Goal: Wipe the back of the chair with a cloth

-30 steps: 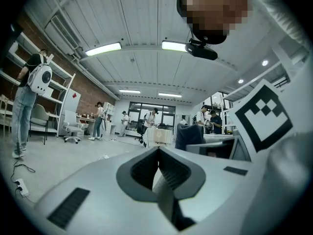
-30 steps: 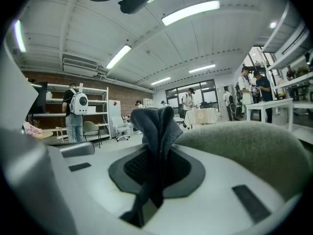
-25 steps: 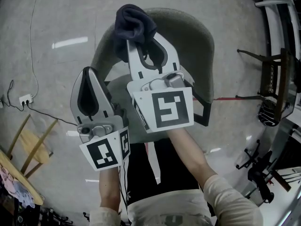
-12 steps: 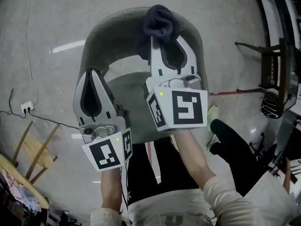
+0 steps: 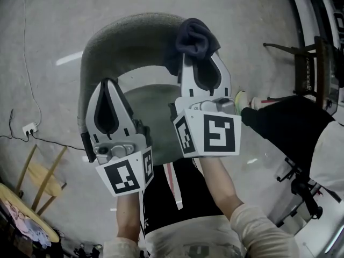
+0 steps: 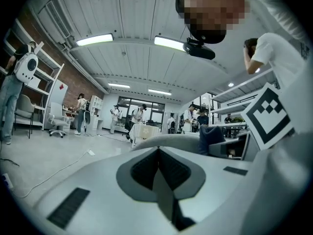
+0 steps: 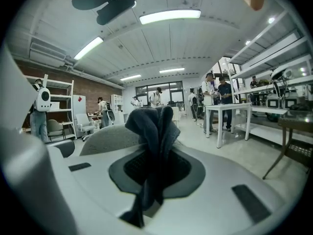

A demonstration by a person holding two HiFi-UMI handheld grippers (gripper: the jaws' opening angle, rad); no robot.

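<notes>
The floor (image 5: 48,31) is smooth grey concrete with streaks of reflected light on it. A white power strip (image 5: 29,128) lies on it at the left, with a thin cable running off. A pale wooden stool (image 5: 38,174) stands at the lower left and a dark wooden chair (image 5: 312,63) at the right edge. The gripper views show a large workshop with a ribbed white ceiling, strip lights (image 7: 169,16), a brick wall, open shelving, a white table (image 7: 229,112) and several people standing far back. At the right of the head view, another person's dark trouser leg (image 5: 293,120) and light shoe (image 5: 243,98) reach in.

The grey upholstered chair stands directly below the person. Its curved backrest (image 5: 126,34) wraps around the far side of its round seat (image 5: 150,104).

The right gripper (image 5: 200,63) is closed on the dark cloth (image 5: 196,35). The cloth is pinched between the jaws and bunches into a thick wad beyond the tips, with one strand trailing back along the jaw slot. The wad sits at the top rim of the backrest, toward its right end. Whether it presses on the fabric cannot be made out.

The left gripper (image 6: 158,150) has its jaws together with nothing between them. It is held over the left side of the chair, near the backrest's left arm and well apart from the cloth.
</notes>
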